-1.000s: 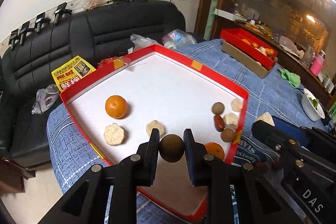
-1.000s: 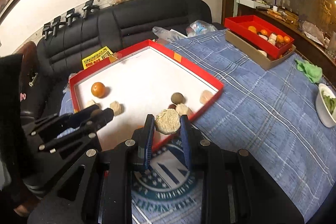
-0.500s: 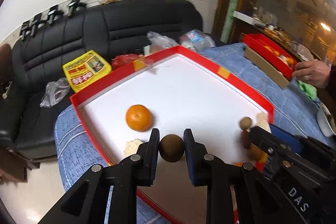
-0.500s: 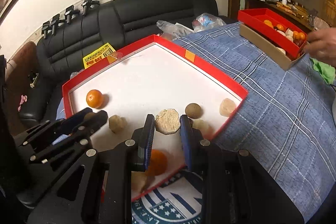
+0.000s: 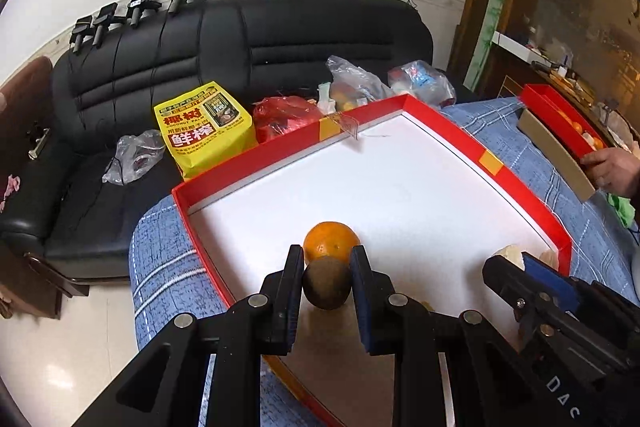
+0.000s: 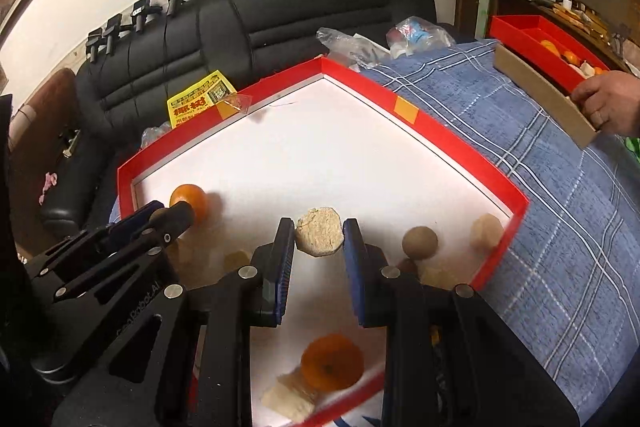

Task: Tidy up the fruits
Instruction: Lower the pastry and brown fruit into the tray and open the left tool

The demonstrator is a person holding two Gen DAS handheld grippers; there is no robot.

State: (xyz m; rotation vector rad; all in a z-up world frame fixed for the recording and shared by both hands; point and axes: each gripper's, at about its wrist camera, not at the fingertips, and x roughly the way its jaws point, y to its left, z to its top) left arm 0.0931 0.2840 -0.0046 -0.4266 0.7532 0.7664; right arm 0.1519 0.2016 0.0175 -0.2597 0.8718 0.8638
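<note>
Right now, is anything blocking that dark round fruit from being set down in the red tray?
Only the orange, just beyond the brown fruit in the left tool. The white tray floor farther on looks bare.

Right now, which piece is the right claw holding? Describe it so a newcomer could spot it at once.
Find the big red-rimmed white tray on the blue plaid cloth. Over its near half, the right claw grips a pale beige, crumbly, angular chunk. Unlike the round brown ball to its right and the smooth orange at the left, it is rough and faceted.
</note>
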